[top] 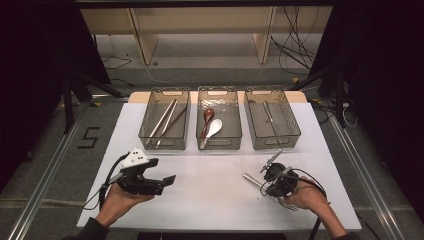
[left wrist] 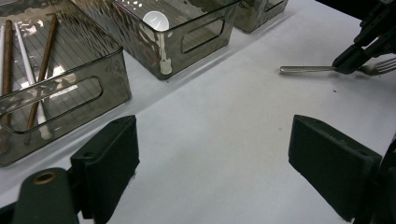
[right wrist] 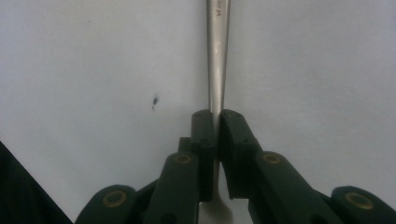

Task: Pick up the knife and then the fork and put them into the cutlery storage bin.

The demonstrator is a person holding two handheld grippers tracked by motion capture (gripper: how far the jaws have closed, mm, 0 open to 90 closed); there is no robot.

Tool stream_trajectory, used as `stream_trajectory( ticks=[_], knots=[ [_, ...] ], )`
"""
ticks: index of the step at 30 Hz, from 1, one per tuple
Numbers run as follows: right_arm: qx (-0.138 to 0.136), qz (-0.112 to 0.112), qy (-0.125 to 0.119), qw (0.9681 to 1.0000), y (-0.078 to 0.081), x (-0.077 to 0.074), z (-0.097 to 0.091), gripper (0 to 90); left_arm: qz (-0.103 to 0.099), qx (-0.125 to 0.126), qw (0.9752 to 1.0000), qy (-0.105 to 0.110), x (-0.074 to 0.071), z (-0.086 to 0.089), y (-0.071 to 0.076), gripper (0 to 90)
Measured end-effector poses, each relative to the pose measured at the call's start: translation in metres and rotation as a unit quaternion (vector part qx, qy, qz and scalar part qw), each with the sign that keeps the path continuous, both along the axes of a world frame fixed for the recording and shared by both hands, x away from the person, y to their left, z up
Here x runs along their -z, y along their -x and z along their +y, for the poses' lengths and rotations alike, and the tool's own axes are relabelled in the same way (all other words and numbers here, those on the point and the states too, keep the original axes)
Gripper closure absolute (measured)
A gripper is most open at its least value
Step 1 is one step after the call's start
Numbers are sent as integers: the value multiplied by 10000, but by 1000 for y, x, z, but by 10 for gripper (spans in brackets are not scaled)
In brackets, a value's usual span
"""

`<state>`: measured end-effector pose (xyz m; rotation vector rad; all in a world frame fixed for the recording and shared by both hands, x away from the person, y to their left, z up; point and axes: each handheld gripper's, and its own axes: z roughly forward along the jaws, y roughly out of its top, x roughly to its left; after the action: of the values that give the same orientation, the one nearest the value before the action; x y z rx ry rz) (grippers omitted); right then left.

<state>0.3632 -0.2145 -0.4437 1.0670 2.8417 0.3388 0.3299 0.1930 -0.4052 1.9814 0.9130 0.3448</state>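
Three bins (top: 164,142) stand in a row on the desk (top: 210,190), well ahead of both grippers: chopsticks (top: 165,120) in the left one, spoons (top: 211,127) in the middle, one piece of metal cutlery (top: 268,112) in the right.

Right gripper (right wrist: 216,116): fingers narrow, clamped on the fork (right wrist: 218,56) partway along its handle. Handle runs straight out ahead of the fingers; tines (left wrist: 384,66) lie behind them, toward the hand. Fork appears to lie on or just above the desk; contact cannot be told.

Left gripper (left wrist: 212,154): fingers wide, nothing between them, bare desk ahead. Fork lies well off to its far right.

Step in hand, as judged: fork grasped, lift not yet begun. Sorting cutlery by kind seems the aim, so the right bin is the likely target.

Next move calls for: raise the fork clear of the desk, carry it forward over the bin wall, keep the long handle from catching the rim, then open the fingers inside.
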Motion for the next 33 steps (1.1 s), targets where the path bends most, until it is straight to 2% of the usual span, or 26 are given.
stream_trajectory(
  ticks=[18,33],
  knots=[
    [238,-333,-414,9983,-9,-21,-12,846,-5,-52,10000,24,0,1,0,155],
    [405,-465,-723,9955,-19,-35,-21,847,-17,-79,10000,54,0,2,0,155]
  ],
)
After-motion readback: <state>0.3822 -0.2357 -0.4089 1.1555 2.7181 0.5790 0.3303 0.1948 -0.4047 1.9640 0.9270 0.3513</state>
